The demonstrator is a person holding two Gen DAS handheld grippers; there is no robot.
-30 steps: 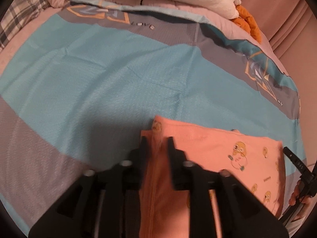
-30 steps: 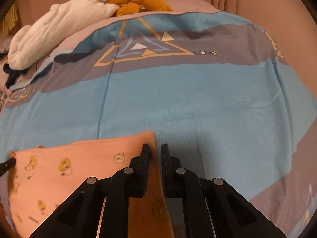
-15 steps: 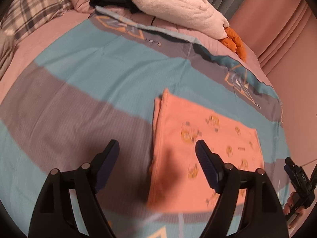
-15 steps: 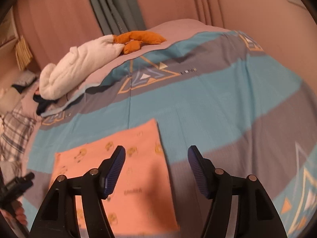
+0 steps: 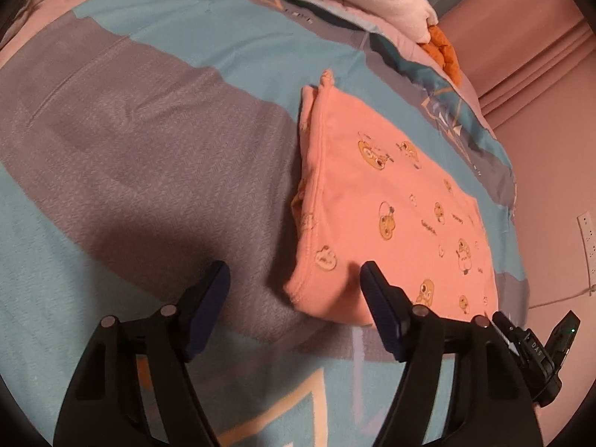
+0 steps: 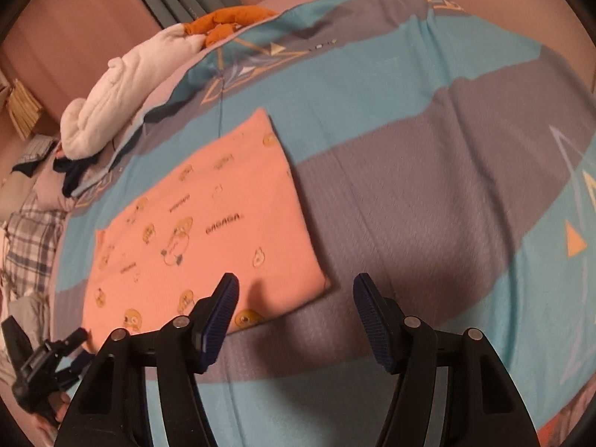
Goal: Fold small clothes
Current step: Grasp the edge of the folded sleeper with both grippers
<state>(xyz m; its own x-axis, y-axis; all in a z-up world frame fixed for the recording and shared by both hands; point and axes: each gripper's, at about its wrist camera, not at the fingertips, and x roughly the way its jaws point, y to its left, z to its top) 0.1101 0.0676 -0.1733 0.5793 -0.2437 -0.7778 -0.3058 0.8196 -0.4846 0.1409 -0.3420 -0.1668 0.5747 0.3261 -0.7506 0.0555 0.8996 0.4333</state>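
Lying flat on the bed (image 5: 141, 156), folded into a neat rectangle: a small salmon-pink garment (image 5: 383, 201) printed with yellow cartoon figures and short dark lettering. Resting across the border between a teal band and a grey band of the striped bed cover (image 6: 428, 156). Layered edges of the fold visible along the side towards the left gripper (image 5: 294, 279), with a little tab of fabric sticking out at the far corner.

Left gripper poised above the near corner of the garment, jaws apart and closing at this moment, pads clear of the fabric; the corner showing in the gap between them, one finger (image 5: 380, 301) seen over the pink cloth, the other over the grey band. Nothing gripped.

Right gripper (image 6: 296, 287) likewise above the opposite near corner, jaws at a wide spread, holding nothing; one finger (image 6: 223, 305) over the garment's edge, the other over bare grey cover. Dark shadows of the fingers cast on the cloth and cover below.

At the far side of the bed: a rolled white blanket (image 6: 123, 85), an orange soft item (image 6: 231, 22) just beside it, dark clothing (image 6: 74, 171) below the blanket. Plaid fabric (image 6: 26, 246) at the left edge of the right wrist view. Pinkish curtain (image 5: 536, 48) behind the bed.
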